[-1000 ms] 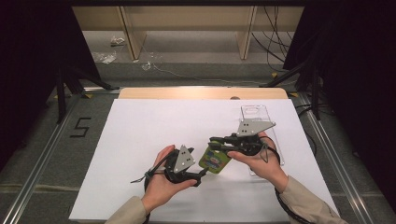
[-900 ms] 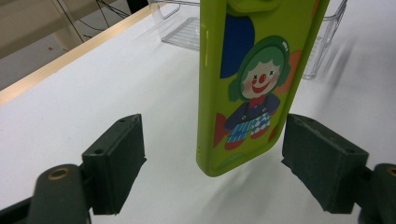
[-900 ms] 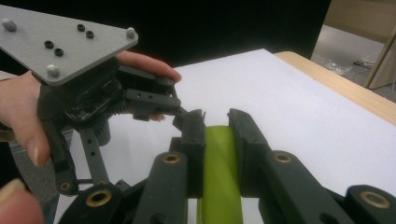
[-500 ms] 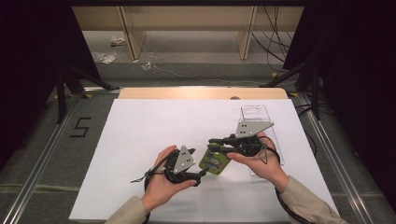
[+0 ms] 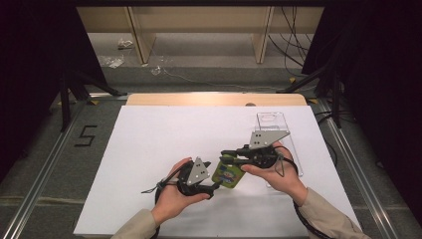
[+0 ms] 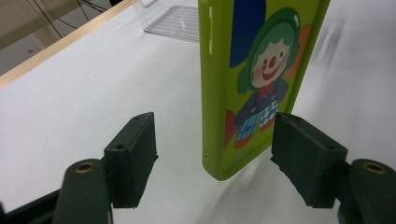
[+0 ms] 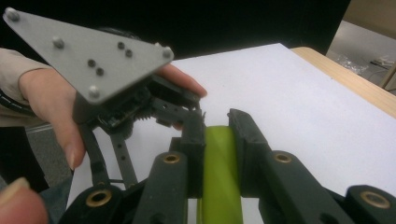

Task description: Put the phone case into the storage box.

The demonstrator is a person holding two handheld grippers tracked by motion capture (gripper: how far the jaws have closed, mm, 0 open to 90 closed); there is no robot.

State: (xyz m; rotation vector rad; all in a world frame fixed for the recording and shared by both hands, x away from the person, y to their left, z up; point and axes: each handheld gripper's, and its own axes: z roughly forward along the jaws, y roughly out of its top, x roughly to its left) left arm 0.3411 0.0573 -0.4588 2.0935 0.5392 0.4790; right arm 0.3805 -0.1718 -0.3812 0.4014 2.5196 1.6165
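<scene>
A lime-green phone case (image 5: 229,173) with a clown picture (image 6: 266,70) hangs upright just above the white table. My right gripper (image 5: 228,155) is shut on its upper edge, its pads (image 7: 246,128) clamping the green rim (image 7: 219,168). My left gripper (image 5: 215,186) reaches in from the left, and its jaws have just been closing around the case's lower end. In the left gripper view (image 6: 215,140) the right pad (image 6: 299,144) sits at the printed face, while the left pad (image 6: 133,140) stands clear of the back. The left gripper's grey plate (image 7: 93,56) sits close behind the right gripper's jaws.
A clear plastic tray (image 5: 278,134) lies on the white sheet (image 5: 164,139) behind the right hand, seen also as a ribbed clear tray (image 6: 177,21). The wooden table edge (image 5: 214,98) runs along the back. Cables trail from both grippers.
</scene>
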